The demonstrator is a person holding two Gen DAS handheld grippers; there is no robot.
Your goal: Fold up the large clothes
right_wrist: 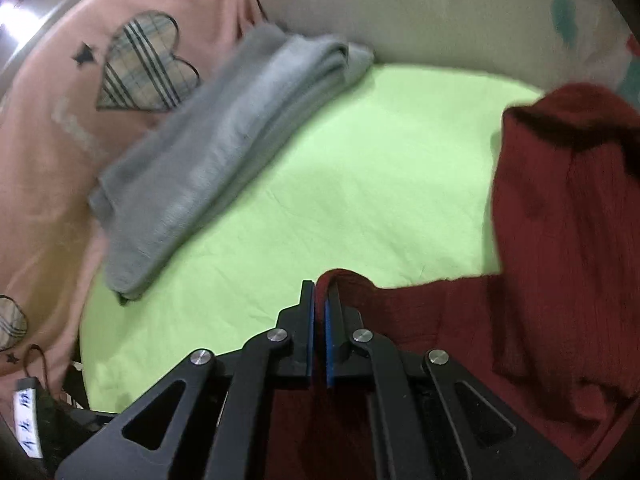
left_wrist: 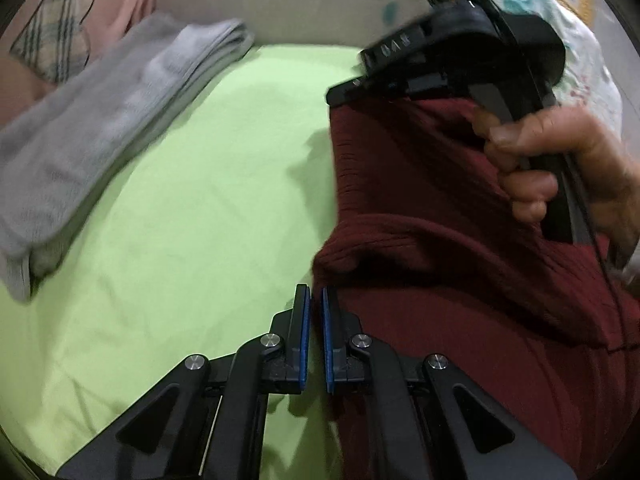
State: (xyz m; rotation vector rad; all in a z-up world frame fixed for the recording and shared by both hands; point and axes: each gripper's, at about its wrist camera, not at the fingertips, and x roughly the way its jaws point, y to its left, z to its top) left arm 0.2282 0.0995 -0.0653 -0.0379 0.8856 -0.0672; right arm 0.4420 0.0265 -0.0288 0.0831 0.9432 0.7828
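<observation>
- Lime-green sheet [right_wrist: 320,184] spread across the middle of both views, smooth and bare between the two garments
- Folded grey garment [right_wrist: 224,152] lying diagonally along the sheet's upper-left edge, against pink bedding [right_wrist: 52,168] with checked hearts
- Pale pillow [right_wrist: 420,12] with teal blotches along the top of the frame
- Dark red garment [left_wrist: 460,280] filling the right side, left edge hanging free over the sheet
- Left gripper [left_wrist: 315,300] nearly closed at bottom centre, right at the red edge; cloth between the pads not discernible
- Right gripper [right_wrist: 320,292] pinched on a raised red fold
- Hand [left_wrist: 560,164] at right of the left view, gripping the other tool's handle
</observation>
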